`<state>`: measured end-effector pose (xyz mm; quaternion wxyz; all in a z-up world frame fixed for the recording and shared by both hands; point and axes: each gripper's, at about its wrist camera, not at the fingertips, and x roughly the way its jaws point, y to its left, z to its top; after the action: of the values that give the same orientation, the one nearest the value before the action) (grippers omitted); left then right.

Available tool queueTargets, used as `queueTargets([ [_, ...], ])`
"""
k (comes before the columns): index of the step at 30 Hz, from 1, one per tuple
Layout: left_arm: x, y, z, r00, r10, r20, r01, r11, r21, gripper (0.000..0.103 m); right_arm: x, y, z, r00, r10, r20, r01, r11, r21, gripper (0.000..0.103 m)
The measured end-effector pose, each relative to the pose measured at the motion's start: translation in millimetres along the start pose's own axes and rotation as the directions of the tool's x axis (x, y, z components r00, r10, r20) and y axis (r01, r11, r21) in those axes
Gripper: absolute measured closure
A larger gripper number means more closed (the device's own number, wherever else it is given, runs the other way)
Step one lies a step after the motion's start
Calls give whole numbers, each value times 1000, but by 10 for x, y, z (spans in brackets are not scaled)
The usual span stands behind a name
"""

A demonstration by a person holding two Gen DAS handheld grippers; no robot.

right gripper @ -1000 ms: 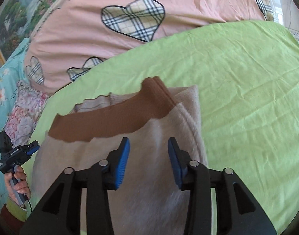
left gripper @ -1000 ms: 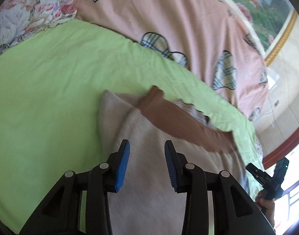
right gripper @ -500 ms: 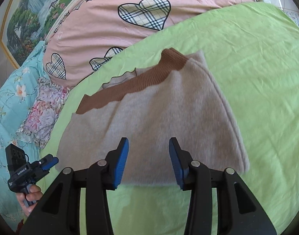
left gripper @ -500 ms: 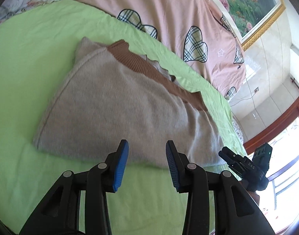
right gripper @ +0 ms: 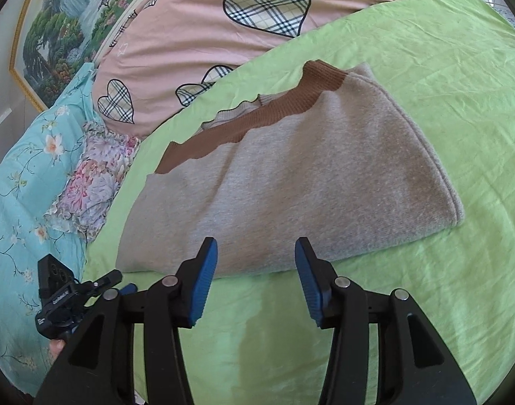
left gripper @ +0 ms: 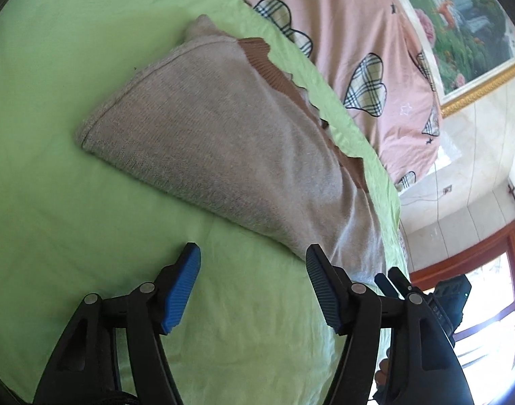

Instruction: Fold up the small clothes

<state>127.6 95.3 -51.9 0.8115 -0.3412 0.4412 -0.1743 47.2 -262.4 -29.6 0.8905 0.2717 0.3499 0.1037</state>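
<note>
Both hands have drawn back from the grey knitted garment with the brown ribbed band (right gripper: 287, 182) — folded flat on the lime-green bedsheet (right gripper: 443, 67) — and the left gripper (left gripper: 252, 270) and right gripper (right gripper: 255, 263), jaws just widened, hold nothing — this fold looks finished.

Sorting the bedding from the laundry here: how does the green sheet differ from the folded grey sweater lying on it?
The green sheet is a plain light green, thin and spread flat with fine creases; the grey sweater is fuzzy knit with a brown ribbed band. The green sheet lies in a single layer; the grey sweater is doubled over, with a rounded fold edge. The sheet covers most of the bed; the sweater takes up only part of it. Neither is in a gripper.
</note>
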Motion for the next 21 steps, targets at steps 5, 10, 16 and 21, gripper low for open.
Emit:
queueTargets([
  [5,73,64,215,998,32,57,-30,999,-44,37,0,91,46,1000,15,-8,-15,1000,-13,53],
  [10,85,220,512,990,64,127,-49,992,-113,41,20,123,136,1000,22,-16,-22,1000,-20,53],
  [16,103,260,718,982,107,158,-95,992,-86,89,104,57,260,999,25,-22,-25,1000,-2,53],
  [21,-35,-209,748,974,94,206,-112,991,77,95,235,-46,418,998,49,-42,-48,999,14,53],
])
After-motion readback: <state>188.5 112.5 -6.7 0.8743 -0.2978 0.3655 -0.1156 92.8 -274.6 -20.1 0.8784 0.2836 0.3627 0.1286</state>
